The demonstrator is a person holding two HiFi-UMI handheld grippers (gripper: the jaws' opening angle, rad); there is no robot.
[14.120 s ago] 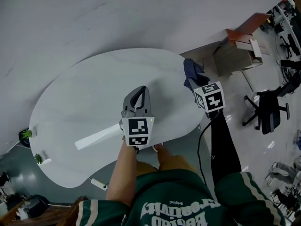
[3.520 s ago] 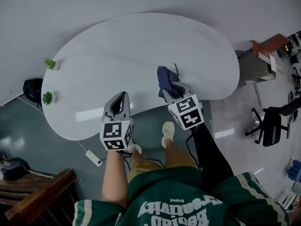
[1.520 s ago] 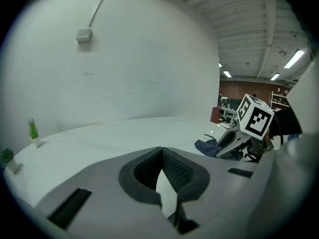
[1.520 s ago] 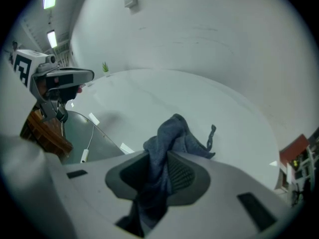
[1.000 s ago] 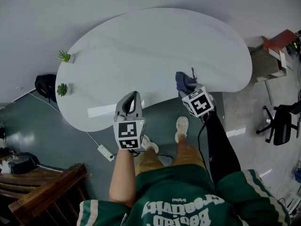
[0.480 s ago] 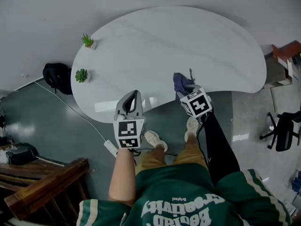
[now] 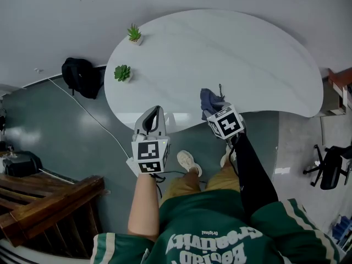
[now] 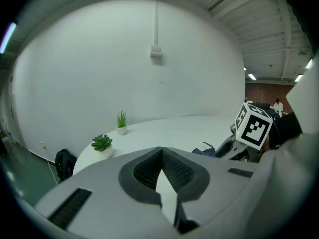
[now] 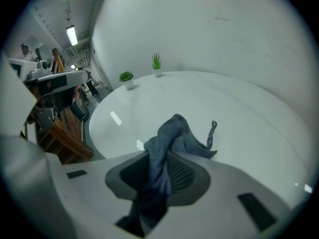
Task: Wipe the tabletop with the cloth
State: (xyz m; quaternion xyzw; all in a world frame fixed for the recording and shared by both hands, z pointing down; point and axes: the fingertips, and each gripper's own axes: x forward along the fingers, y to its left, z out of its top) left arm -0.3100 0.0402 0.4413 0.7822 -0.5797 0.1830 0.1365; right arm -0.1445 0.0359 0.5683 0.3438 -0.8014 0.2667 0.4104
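Clamping the cloth (image 7: 208, 99) at the tabletop's (image 7: 247, 54) near edge, right hand-held gripper (image 7: 213, 109) faces open surface (left hand-held gripper (image 7: 156, 112) clenched).

Dim, even indoor light; fisheye-warped edges, soft tabletop (image 7: 242, 59) glare

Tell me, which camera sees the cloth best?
The right gripper view: the cloth fills the middle, pinched between the jaws. The head view shows a small blue bundle; the left gripper view, only a dark scrap.
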